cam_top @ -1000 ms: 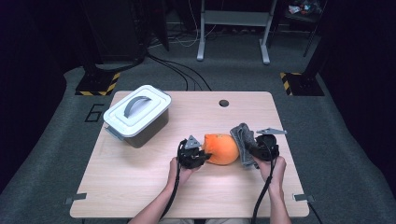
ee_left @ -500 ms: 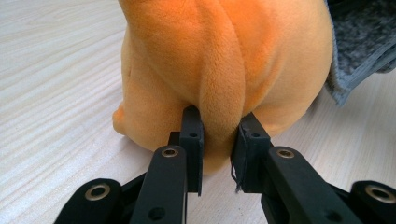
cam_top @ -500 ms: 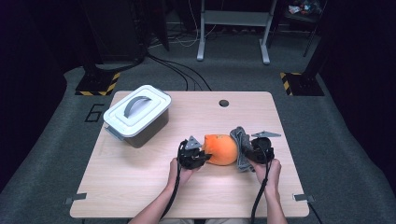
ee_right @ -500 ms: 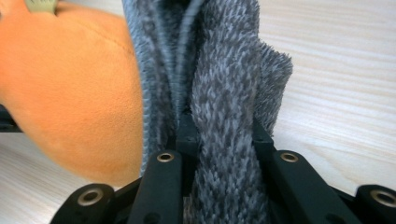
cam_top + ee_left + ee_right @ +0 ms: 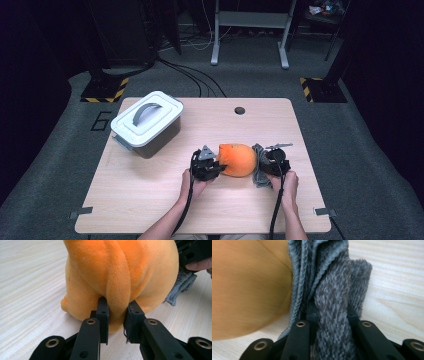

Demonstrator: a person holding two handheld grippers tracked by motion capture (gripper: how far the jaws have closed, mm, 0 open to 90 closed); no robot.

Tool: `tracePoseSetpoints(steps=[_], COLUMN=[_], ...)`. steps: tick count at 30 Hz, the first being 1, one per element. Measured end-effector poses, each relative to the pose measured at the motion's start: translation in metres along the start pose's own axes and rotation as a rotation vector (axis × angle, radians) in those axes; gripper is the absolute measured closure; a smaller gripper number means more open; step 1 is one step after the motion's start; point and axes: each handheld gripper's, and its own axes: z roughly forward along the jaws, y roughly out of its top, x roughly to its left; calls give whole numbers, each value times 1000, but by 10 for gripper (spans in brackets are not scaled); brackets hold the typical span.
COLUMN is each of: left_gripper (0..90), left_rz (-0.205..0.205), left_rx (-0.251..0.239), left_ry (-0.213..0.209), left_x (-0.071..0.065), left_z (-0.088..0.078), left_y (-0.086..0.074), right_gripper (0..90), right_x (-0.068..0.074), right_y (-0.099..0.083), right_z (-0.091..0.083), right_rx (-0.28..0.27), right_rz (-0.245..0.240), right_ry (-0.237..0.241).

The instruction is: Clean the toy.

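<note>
Orange plush toy (image 5: 238, 159) sits near the middle of the wooden table (image 5: 150, 200), between both grippers. Left gripper (image 5: 117, 315) has its jaws pinched on a ridge or fold of the plush, pads pressing the fur from both sides. Right gripper (image 5: 332, 312) is clamped on a bunched grey fuzzy cloth (image 5: 334, 297), which touches the plush on its right side in the high view (image 5: 258, 165). Judgement: both grasps are made, so the pick-up part looks done; what's left is probably wrapping or wiping the toy with the cloth, or moving the items to the white lidded box (image 5: 147, 122), which stands well apart at the table's far left with its lid on and untouched. Hard to make out: the toy's shape or face, since both gripper views catch just fur; how the cloth is folded; whether the plush rests fully on the table or is slightly lifted. Right jaw pads are mostly buried in cloth pile. Box contents hidden.
</note>
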Motion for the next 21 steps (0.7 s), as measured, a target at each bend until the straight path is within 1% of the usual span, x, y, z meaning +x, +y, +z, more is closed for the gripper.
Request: tracePoseSetpoints(steps=[2, 3, 4, 5, 6, 7, 8, 9, 11, 12, 14, 15, 17, 19, 21], left_gripper=[760, 760, 760, 760, 760, 760, 760, 760, 760, 760, 760, 760, 760, 761, 760], left_rz=[2, -2, -1, -2, -2, -1, 0, 0, -1, 0, 0, 0, 1, 0, 1], left_rx=[3, -2, -1, -1, -2, -1, 0, 0, -3, -1, 0, 0, 1, 3, 3], left_ry=[0, -1, -1, -2, -2, -2, -2, -2, 2, -1, -1, -1, 1, 1, 0], left_x=[0, -1, -1, -1, -1, -1, -1, -1, -2, -1, -1, -1, -1, -1, -1], left_z=[0, 0, 0, 0, 0, 0, 0, 0, 0, 0, 0, 0, 0, 0, 0], left_y=[0, 0, 0, 0, 0, 0, 0, 0, 0, 0, 0, 0, 0, 0, 0], right_gripper=[729, 729, 729, 729, 729, 729, 729, 729, 729, 729, 729, 729, 729, 731, 732], right_x=[-2, -4, -8, -11, -13, -16, -17, -17, -14, -11, -3, 0, 7, 12, 15], right_y=[0, 0, 0, -1, -2, -2, -2, -1, 1, 3, 6, 8, 10, 12, 12], right_z=[-5, -9, -14, -20, -27, -33, -38, -44, -52, -54, -56, -55, -52, -46, -42], right_rx=[-14, -36, -75, -109, -131, -154, -170, -184, -202, -204, -202, -197, -178, -165, -153], right_rz=[18, 26, 34, 56, 78, 77, 91, 97, 79, 67, 45, 25, 5, -36, -36], right_ry=[-15, -16, -7, 5, 13, 31, 56, 69, 82, 94, 97, 98, 99, 81, 71])
